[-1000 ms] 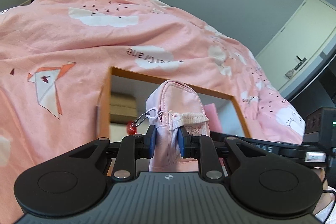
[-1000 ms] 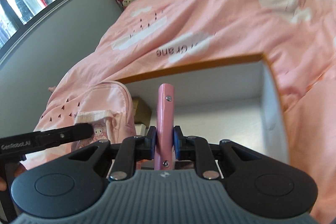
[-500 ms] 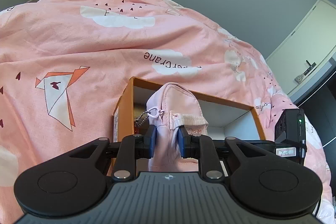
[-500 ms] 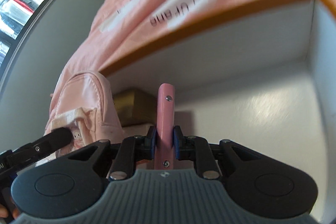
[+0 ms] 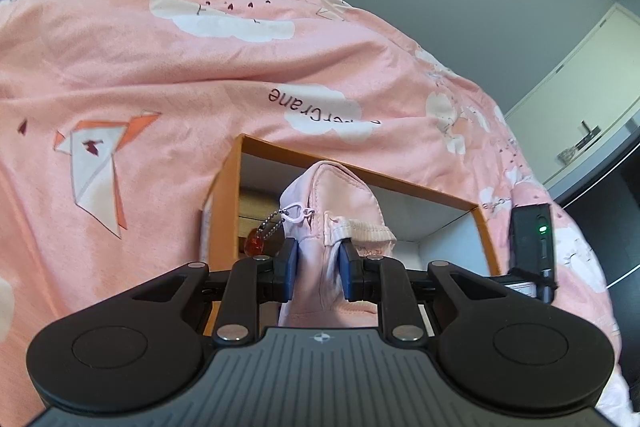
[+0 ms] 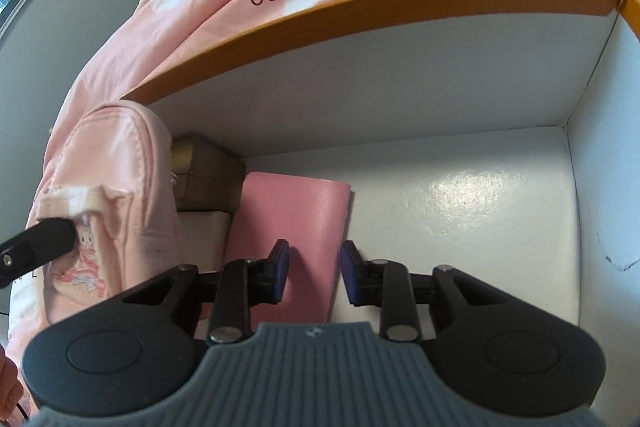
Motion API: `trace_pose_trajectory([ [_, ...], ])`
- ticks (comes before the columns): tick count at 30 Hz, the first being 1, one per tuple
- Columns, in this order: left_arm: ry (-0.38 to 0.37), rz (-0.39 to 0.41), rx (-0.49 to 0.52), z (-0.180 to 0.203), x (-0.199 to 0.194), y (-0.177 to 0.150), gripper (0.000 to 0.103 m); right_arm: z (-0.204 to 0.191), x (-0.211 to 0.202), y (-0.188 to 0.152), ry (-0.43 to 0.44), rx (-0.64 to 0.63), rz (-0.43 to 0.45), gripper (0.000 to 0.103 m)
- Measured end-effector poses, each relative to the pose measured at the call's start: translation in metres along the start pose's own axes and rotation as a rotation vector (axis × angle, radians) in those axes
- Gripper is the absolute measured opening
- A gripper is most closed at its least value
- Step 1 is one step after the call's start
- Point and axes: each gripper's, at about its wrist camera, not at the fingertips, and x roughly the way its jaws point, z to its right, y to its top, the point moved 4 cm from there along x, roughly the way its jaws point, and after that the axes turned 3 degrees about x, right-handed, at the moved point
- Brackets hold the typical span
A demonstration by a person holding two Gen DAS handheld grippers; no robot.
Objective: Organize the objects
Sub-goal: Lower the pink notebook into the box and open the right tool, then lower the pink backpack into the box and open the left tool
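Left wrist view: the left gripper was clamped on a pale pink fabric pouch, its blue pads pressing the cloth from both sides. The pouch stood upright, its long axis rising away from the fingers, and a bead chain with a red charm hung from its zip pull on the left. It was held over the near left part of an open orange-rimmed box with a white interior, which rested on a pink duvet printed with clouds and paper cranes. The dark body of the other tool showed at the right edge.

Right wrist view: the right gripper was open, with clear space between its blue pads. A flat pink wallet-like case lay on the white box floor directly ahead of and under the fingers, its long axis running along them towards the far wall; no pad appeared to touch it. Just left of it sat a small white box and a gold-brown box in the far left corner. The pouch hung farther left, at the box's left side, pinched by the left tool's finger.

Judging by this, the case seemed placed, and the pouch was next. Free floor lay to the right of the case, across from the pouch.
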Motion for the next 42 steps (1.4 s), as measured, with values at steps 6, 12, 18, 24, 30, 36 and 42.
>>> trace_pose_trajectory([
  [6,-0.016,-0.008,-0.021,0.007,0.007,-0.001,0.024,0.013,0.000,0.003,0.037,0.043,0.004,0.016],
  [12,-0.027,-0.041,-0.016,0.017,0.027,-0.005,0.024,0.016,-0.032,-0.002,-0.019,0.004,0.113,0.018],
  [18,0.026,-0.093,-0.059,0.016,0.053,-0.011,0.024,0.022,-0.060,-0.007,-0.056,-0.025,0.182,0.018],
  [24,0.102,-0.117,-0.003,0.018,0.065,-0.013,0.025,0.026,-0.056,-0.005,-0.007,0.006,0.159,0.020],
  [30,0.129,-0.134,0.075,0.024,0.068,-0.017,0.039,0.024,-0.047,-0.007,-0.006,0.028,0.141,0.022],
  [36,0.102,-0.107,0.149,0.030,0.047,-0.022,0.044,0.027,-0.049,-0.008,0.003,0.036,0.141,0.031],
  [42,0.156,-0.138,0.273,0.035,0.046,-0.031,0.027,0.028,-0.053,-0.010,0.061,0.081,0.129,0.032],
])
